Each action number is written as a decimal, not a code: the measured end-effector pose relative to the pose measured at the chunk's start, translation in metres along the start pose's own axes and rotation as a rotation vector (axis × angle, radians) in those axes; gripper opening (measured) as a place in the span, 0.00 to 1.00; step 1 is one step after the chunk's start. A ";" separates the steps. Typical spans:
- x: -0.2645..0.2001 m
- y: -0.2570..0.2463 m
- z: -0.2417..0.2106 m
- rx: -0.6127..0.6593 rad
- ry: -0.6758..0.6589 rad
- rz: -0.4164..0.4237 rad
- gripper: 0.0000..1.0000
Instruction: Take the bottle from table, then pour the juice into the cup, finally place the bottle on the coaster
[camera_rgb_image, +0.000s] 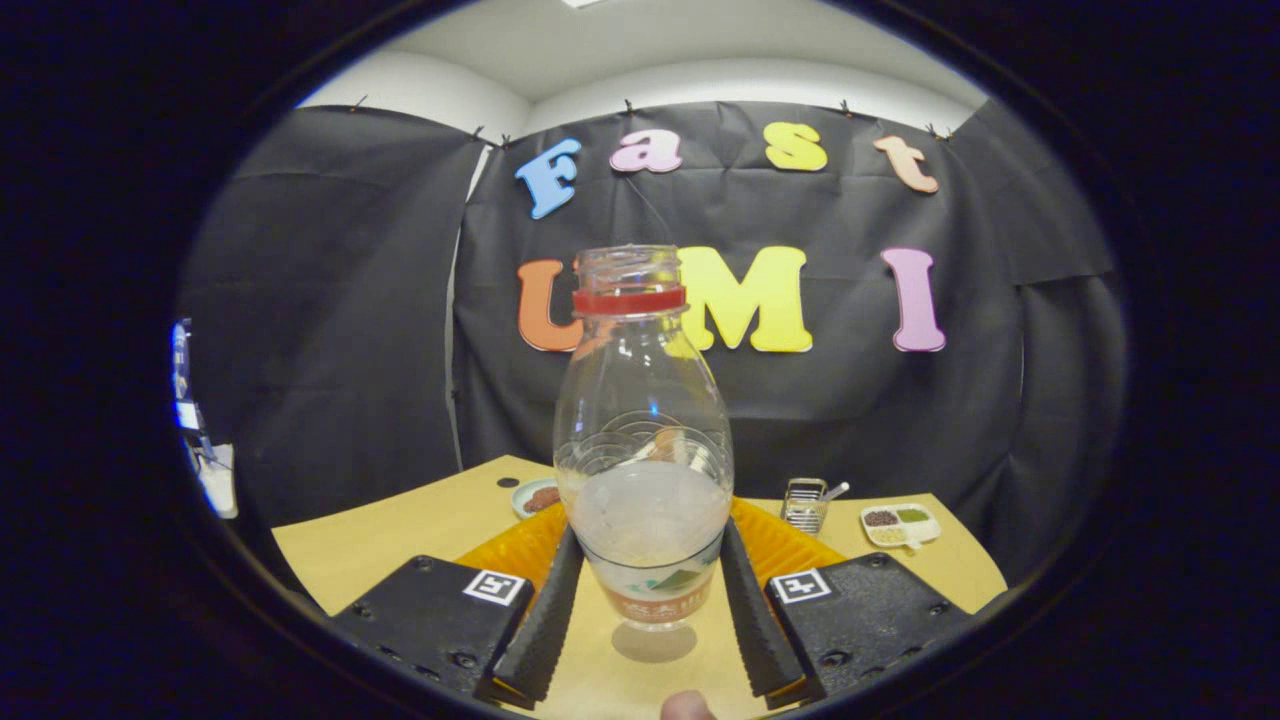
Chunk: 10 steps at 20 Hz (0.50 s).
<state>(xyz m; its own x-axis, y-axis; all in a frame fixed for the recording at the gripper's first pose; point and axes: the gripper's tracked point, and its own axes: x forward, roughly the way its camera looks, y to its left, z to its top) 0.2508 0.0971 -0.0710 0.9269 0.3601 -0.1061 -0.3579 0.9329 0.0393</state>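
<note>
Closest in, the gripper (650, 600) has its two ribbed fingers (545, 625) clamped on either side of the bottle (643, 440), down low near its base, so it's holding the bottle upright with the bottom lifted just clear of the table (400, 525); you can see its shadow underneath. Each finger mount carries a small square black-and-white marker. The bottle is clear plastic, rounded and pear-shaped, with wavy embossed lines around the middle, a threaded open neck and a red ring (629, 300) below the threads. There's a bit of pale cloudy liquid in the lower part. The label near the bottom is too small for me to read. Right behind it sits an orange ridged mat (790, 545). Further back on the tan tabletop: a small plate (535, 497) with something brown, a little wire basket (805, 503), and a white divided dish (900, 524) of grains.
</note>
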 end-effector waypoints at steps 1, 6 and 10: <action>0.009 -0.001 -0.008 0.006 0.016 0.001 0.75; 0.048 -0.003 -0.061 0.015 0.110 0.008 0.75; 0.068 -0.006 -0.109 0.015 0.189 0.003 0.75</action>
<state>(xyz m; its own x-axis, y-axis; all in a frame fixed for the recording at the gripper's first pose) 0.3034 0.1158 -0.1865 0.8877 0.3572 -0.2904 -0.3573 0.9324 0.0546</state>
